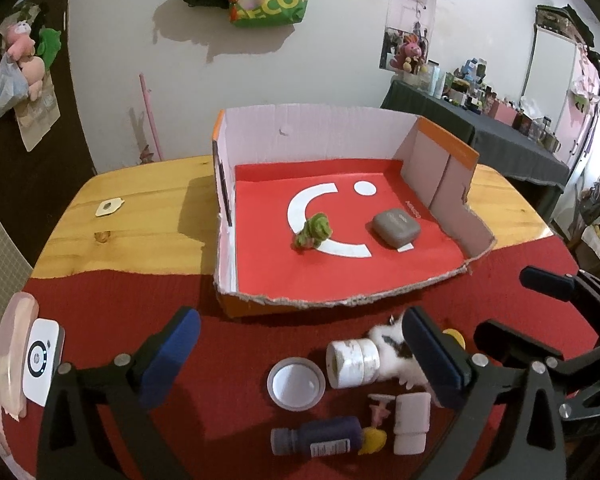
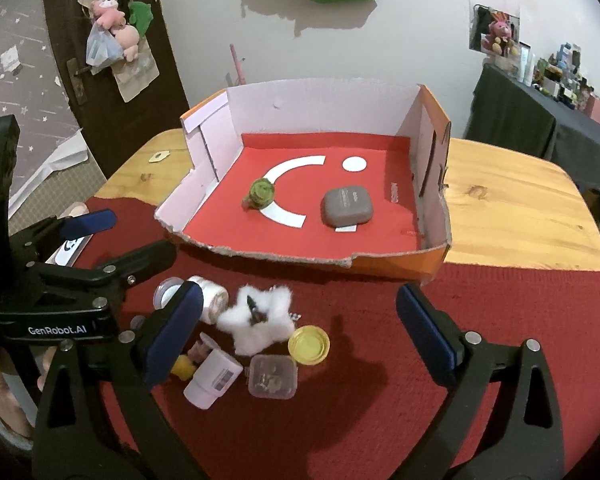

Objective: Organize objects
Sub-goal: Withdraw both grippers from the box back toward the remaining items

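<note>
An open cardboard box [image 1: 340, 300] [image 2: 428, 268] with a red floor holds a green plush toy [image 1: 314, 232] [image 2: 260, 194] and a grey case [image 1: 396, 227] [image 2: 346, 208]. On the red cloth in front lie a tape roll [image 1: 352, 364], a white lid [image 1: 296, 384], a fluffy white toy [image 2: 260, 320], a dark bottle [image 1: 320, 438], a white tube [image 1: 410, 424] [image 2: 212, 380], a yellow cap [image 2: 309, 345] and a small clear box [image 2: 273, 376]. My left gripper [image 1: 300, 360] is open above the tape roll and lid. My right gripper [image 2: 300, 332] is open above the fluffy toy and yellow cap.
A white device [image 1: 42, 360] lies on the cloth at the far left beside a pink object. A small sticker [image 1: 108, 207] sits on the wooden table [image 1: 140, 220]. A dark-clothed table with clutter [image 1: 500, 136] stands at the back right.
</note>
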A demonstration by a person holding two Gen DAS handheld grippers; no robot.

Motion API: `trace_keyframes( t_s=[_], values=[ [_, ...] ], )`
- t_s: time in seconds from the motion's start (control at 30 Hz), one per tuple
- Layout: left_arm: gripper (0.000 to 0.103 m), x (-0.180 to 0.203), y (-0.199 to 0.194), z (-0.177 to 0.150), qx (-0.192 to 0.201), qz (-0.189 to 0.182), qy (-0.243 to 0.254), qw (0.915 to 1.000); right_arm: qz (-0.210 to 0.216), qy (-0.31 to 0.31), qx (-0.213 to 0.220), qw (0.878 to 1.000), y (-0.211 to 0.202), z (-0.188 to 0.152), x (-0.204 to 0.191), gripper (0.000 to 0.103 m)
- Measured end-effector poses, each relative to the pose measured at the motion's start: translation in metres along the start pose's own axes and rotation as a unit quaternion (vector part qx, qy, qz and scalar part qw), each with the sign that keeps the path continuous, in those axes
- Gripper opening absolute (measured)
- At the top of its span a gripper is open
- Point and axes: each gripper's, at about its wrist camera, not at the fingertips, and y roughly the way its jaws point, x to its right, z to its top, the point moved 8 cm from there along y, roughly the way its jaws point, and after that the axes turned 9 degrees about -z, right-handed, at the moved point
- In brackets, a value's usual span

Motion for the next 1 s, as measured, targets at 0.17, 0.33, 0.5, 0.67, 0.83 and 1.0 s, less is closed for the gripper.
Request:
trace_keyframes(
  t_s=[0.17, 0.33, 0.5, 0.67, 0.83, 1.0],
  values=[
    [0.103, -0.001, -0.003, -0.007, -0.001, 0.003, -0.003, 1.0, -0.002, 0.002, -0.002, 1.0, -0.001, -0.009, 0.0, 0.099],
    [0.103, -0.004, -0.003, -0.017, -0.003, 0.002, -0.011, 0.9999, -0.004, 0.003, -0.001, 1.0, -0.004, -0.017, -0.001, 0.099],
    [0.103, -0.003, -0.003, -0.03, -0.008, 0.0, -0.014, 0.9999, -0.004, 0.004, -0.003, 1.0, -0.006, -0.027, -0.002, 0.099],
    [0.103, -0.002, -0.003, -0.042, -0.013, -0.002, -0.015, 0.9998, -0.005, 0.002, -0.006, 1.0, -0.005, -0.039, -0.003, 0.099],
    [0.103, -0.001, -0.002, -0.053, -0.018, -0.005, -0.018, 0.9997, -0.009, 0.0, -0.009, 1.0, -0.004, -0.051, -0.004, 0.099],
    [0.103, 0.001, 0.0, -0.062, -0.024, -0.004, -0.017, 0.9996, -0.011, 0.002, -0.01, 1.0, -0.002, -0.058, -0.003, 0.099]
  ],
)
